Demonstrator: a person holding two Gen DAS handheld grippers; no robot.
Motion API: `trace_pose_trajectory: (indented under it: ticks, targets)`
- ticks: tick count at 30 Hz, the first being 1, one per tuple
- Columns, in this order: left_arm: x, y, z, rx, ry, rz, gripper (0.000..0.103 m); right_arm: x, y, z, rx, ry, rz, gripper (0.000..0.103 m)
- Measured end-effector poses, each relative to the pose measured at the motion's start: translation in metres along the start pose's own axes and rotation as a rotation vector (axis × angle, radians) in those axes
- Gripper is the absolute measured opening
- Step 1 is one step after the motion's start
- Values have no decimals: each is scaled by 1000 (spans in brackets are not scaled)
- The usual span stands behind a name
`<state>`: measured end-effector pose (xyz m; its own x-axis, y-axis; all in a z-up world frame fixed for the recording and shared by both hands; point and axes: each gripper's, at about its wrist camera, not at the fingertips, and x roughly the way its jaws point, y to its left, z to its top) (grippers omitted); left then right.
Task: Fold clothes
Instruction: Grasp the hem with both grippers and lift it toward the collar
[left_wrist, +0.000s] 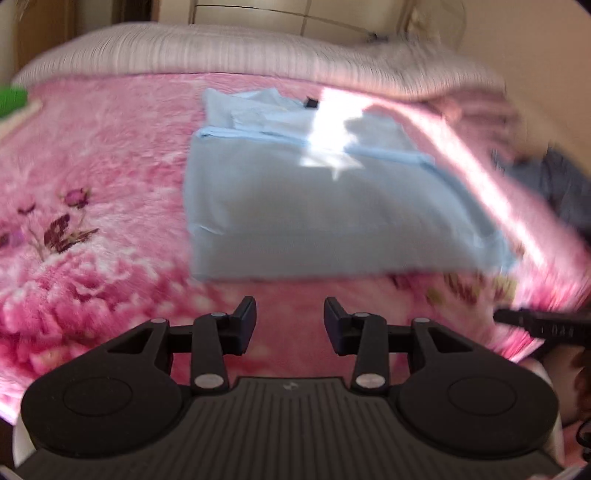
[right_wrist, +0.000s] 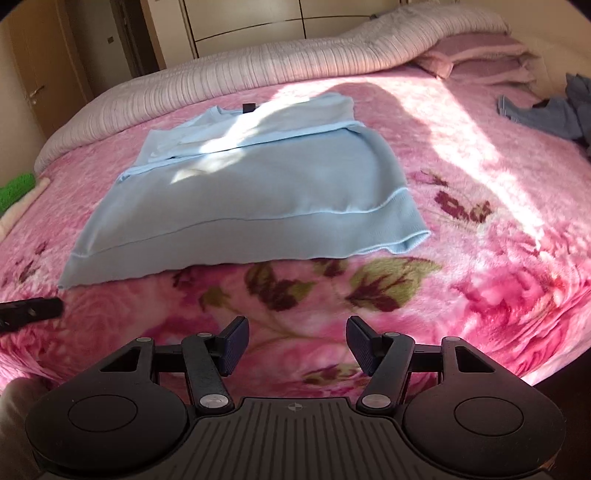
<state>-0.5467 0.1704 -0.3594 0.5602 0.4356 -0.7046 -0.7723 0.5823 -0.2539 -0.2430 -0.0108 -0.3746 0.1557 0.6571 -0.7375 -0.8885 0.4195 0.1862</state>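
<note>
A light blue sweater (right_wrist: 255, 184) is lying flat on the pink floral blanket (right_wrist: 480, 258) of a bed, its sleeves seemingly already turned in across the upper body, its ribbed hem (right_wrist: 258, 243) facing the two claws; the step in hand is looking like the approach to that hem for the next fold.

The left claw (left_wrist: 290, 321) is hanging just short of the hem with its jaws parted and nothing between them; the right claw (right_wrist: 297, 345) is standing wider apart, also released and gripping nothing, over bare blanket near the hem's right part. Each claw's tip is peeping into the other's view at the edge.

The next move is calling for each claw to reach a hem corner, pinch both layers, then lift and carry the hem toward the collar while keeping the edge straight.

Counting: one blue sweater in work; two claws; one heap of grey-blue clothing (right_wrist: 550, 110) waiting at the far right, though how many pieces it is holding I cannot tell; one green item (right_wrist: 16, 190) at the left edge; one rolled ribbed quilt (right_wrist: 258, 74) along the far side.
</note>
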Motion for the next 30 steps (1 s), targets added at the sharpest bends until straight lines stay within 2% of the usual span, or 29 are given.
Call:
trace_pose_trajectory:
  ticks: [4,10,14,20,25,30]
  targets:
    - [7,53,20,-158,-11,-33,37,-6,-46,18,85,-8,76,62]
    - [41,97,33,-297,17,-111,37,2,-109,50,251,-22,162,62]
    - [65,112,40,-346,39,-168,37,17,-144,68,364,-33,195,62]
    - [89,127,49,-418,54,-272,37,56,-180,72,556,41,329,62]
    - [105,130,52,-448,71,-347,37,71,-183,78,572,66,428,58]
    - [107,127,51,-431,79,-378,37,91,-188,82,611,92,515,50]
